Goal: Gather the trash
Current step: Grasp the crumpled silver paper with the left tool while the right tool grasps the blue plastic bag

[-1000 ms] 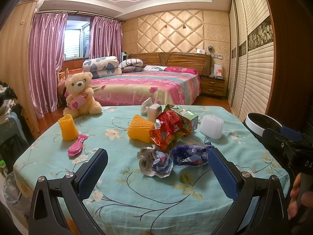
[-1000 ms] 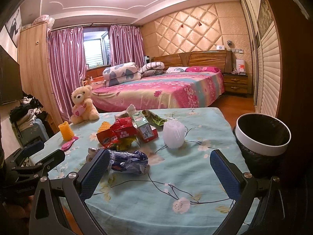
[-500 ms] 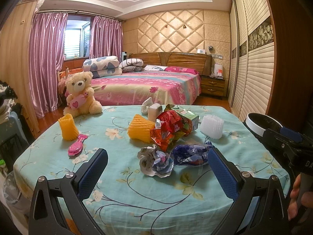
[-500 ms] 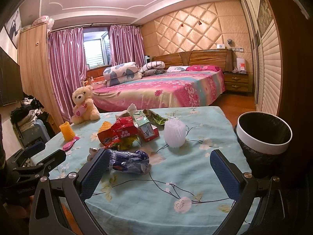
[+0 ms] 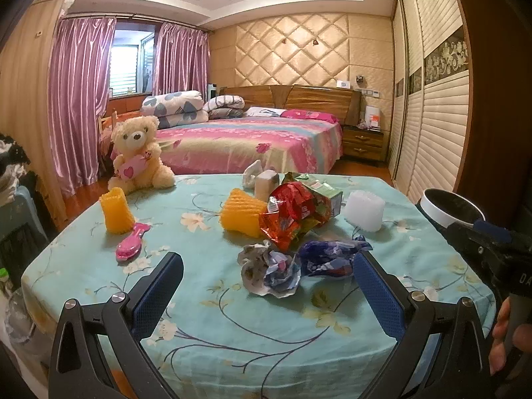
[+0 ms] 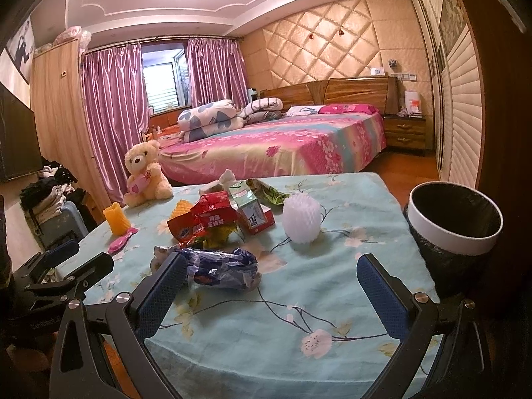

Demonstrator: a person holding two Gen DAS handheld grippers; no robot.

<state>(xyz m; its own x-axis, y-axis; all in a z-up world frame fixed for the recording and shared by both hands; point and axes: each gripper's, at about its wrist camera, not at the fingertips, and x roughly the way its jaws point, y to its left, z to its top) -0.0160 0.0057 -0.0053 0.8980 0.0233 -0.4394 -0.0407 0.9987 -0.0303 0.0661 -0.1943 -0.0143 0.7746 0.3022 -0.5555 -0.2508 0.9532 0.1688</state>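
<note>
- While both tools hang above the near edge of the table point(image 5: 99, 286), the left gripper point(image 5: 266, 286) has its jaws spread wide with nothing between the blue pads.
- The right gripper point(image 6: 271, 284) is likewise spread wide and empty, its left pad just in front of the blue wrapper point(image 6: 222, 267).
- In the left wrist view a crumpled paper wad point(image 5: 269, 271) lies closest to the left gripper, touching the blue wrapper point(image 5: 327, 257) on its right.
- Behind these, a red snack bag point(image 5: 289, 214) leans against a green-and-red carton point(image 5: 327, 196); in the right wrist view the carton point(image 6: 251, 211) stands tilted beside the red bag point(image 6: 202, 219).
- A white foam net point(image 6: 302, 217) stands upright to the right of the carton, apart from it.
- An orange foam net point(image 5: 241, 212) lies on its side touching the red bag; a second orange net point(image 5: 114, 211) stands upright near the left edge, with a pink brush point(image 5: 131, 242) just beside it.
- A teddy bear point(image 5: 138, 156) sits at the far left corner.
- The bin point(image 6: 455, 224), black-lined with a white rim, stands off the table's right edge, well apart from the trash.
</note>
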